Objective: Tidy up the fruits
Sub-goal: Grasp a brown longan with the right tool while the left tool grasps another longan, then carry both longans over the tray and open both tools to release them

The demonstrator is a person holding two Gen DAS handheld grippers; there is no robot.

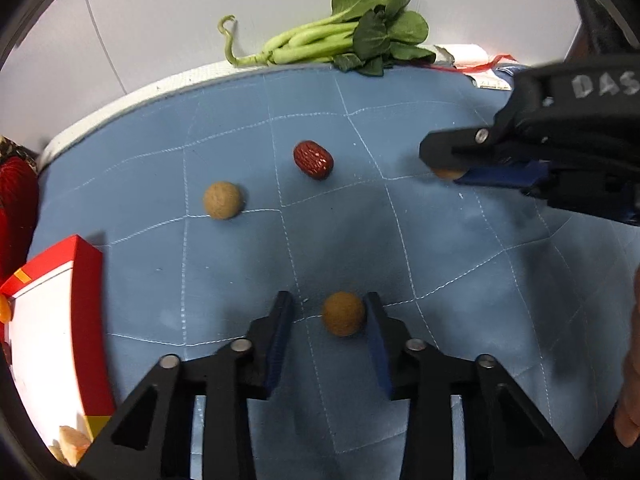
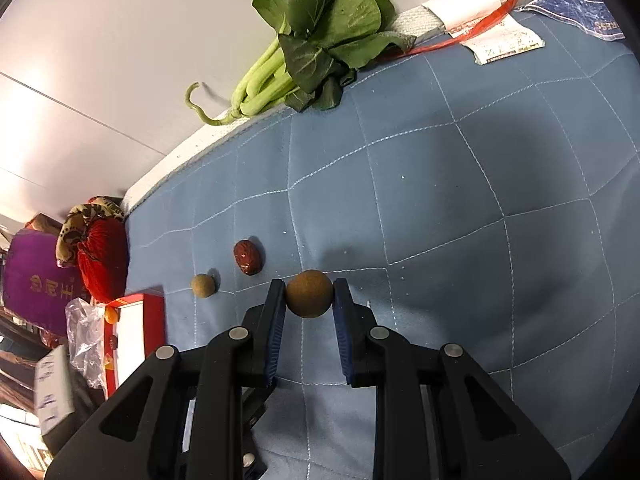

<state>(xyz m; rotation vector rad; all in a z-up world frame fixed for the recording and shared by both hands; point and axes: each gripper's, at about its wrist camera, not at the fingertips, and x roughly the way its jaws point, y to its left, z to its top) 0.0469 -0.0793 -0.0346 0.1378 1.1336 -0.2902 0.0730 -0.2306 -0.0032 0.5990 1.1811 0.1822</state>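
Longan fruits, small, round and brown, sit at both claws on a blue quilted mat (image 2: 460,208). Right gripper (image 2: 309,294): both blue-padded fingers press the sides of one longan (image 2: 309,295), which is clamped between them; seen from the left wrist this fruit is almost hidden under the claw. Left gripper (image 1: 327,312): jaws partly apart around a second longan (image 1: 343,313), the right pad touching it and the left pad standing clear, so no grip is made. Farther out on the mat lie a third longan (image 1: 222,200) and, near it, a wrinkled red jujube (image 1: 313,159). A bunch of leafy greens (image 1: 344,36) rests at the mat's far edge against the white wall. A red-and-white box (image 1: 60,332) stands beside the mat's left edge.
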